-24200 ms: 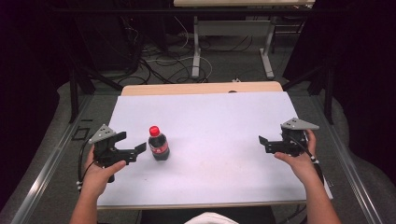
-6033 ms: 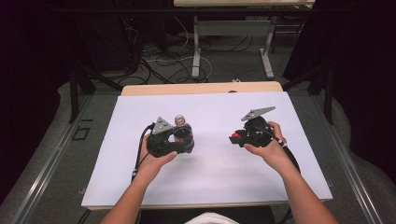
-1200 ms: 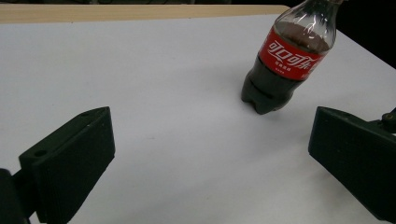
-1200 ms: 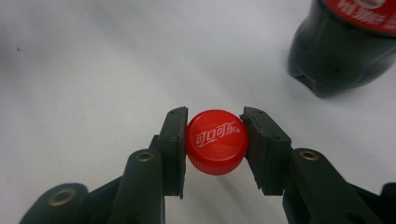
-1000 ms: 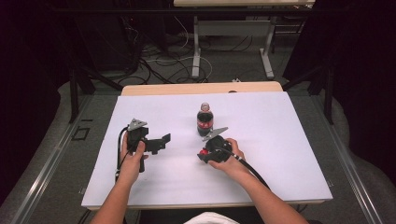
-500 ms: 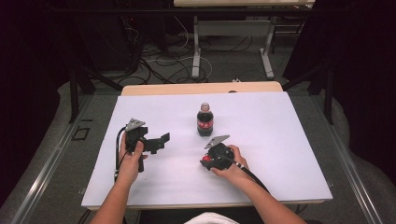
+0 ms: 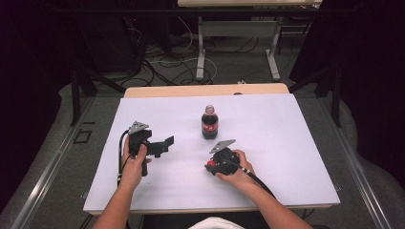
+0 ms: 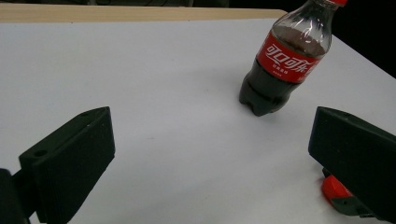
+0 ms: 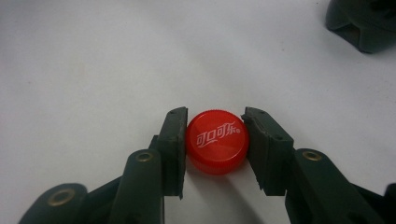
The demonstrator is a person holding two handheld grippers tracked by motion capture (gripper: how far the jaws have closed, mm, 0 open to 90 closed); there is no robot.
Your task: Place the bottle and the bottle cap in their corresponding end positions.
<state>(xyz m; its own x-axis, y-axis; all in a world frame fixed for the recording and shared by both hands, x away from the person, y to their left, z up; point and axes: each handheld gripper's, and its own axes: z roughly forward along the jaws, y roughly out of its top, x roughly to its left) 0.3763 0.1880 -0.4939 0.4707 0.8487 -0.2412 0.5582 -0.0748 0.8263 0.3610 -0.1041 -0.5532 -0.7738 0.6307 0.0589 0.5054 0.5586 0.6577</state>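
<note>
A cola bottle [image 7: 209,123] with a red label stands upright and uncapped in the middle of the white table [image 7: 296,143]; it also appears in the left gripper view [image 8: 280,60]. Its red cap [image 9: 217,140] lies on the table between the pads of my right gripper [image 9: 215,145], and both pads still touch it. These jaws have just been opening slightly. In the high view that gripper [image 7: 210,165] sits just in front of the bottle. My left gripper [image 7: 168,142] rests to the bottle's left with its jaws wide apart [image 8: 210,158] and nothing between them.
A tan wooden strip [image 7: 205,90] edges the table's far side. Beyond it are desk legs and cables on the floor [image 7: 200,62]. Dark curtains close in on both sides.
The right gripper has drawn a little away from the bottle toward the near edge, down at the table with the cap. The left gripper has not moved.
</note>
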